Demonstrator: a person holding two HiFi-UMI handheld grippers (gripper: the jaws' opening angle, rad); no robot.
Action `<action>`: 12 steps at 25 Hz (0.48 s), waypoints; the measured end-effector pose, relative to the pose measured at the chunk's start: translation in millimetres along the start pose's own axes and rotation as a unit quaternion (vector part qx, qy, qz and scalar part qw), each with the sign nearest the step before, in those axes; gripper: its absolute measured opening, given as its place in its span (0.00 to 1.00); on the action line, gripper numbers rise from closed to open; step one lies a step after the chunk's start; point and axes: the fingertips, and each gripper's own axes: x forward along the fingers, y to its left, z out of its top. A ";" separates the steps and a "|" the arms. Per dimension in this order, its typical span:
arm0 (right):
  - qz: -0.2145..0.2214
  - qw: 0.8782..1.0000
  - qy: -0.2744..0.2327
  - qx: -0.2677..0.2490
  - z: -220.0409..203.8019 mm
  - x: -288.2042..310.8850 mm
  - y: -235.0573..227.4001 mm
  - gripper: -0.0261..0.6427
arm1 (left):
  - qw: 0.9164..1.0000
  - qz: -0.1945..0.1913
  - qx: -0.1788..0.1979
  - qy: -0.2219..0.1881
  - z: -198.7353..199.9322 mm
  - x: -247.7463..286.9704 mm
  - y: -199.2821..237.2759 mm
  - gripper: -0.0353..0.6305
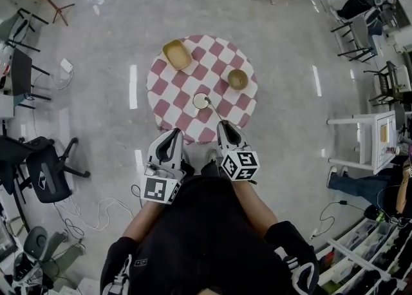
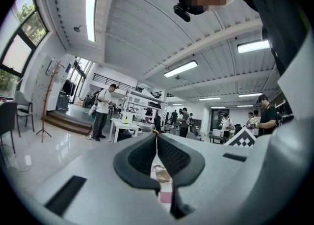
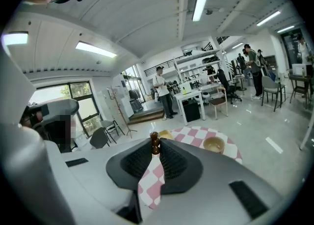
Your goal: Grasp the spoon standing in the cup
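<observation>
A white cup (image 1: 201, 101) stands near the front of a round table covered in pink-and-white check cloth (image 1: 212, 62). The spoon (image 1: 214, 111) leans out of the cup, its thin handle running toward me. My right gripper (image 1: 223, 126) is at the table's near edge, shut on the end of that handle. In the right gripper view the dark brown handle tip (image 3: 154, 140) sticks up between the closed fingertips of the right gripper (image 3: 155, 146), and the cup is hidden behind the jaws. My left gripper (image 1: 175, 134) hangs just off the table's front edge; its tips (image 2: 157, 135) meet with nothing between them.
A yellow dish (image 1: 177, 54) sits at the table's far left and a wooden bowl (image 1: 237, 79) at its right; both show in the right gripper view as the dish (image 3: 166, 134) and bowl (image 3: 214, 144). Office chairs (image 1: 45, 171), cables and a white stand (image 1: 373, 139) surround the table.
</observation>
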 end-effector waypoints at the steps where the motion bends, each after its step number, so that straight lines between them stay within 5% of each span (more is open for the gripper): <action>1: 0.005 1.000 -0.005 -0.008 7.0 -3.4 0.6 0.14 | 1.000 0.008 -0.001 -0.001 0.4 0.3 -1.9 0.08; 12: 0.056 0.997 -0.022 -0.043 35.2 -33.0 -4.0 0.14 | 0.998 0.055 0.009 0.000 -4.2 12.6 -30.8 0.08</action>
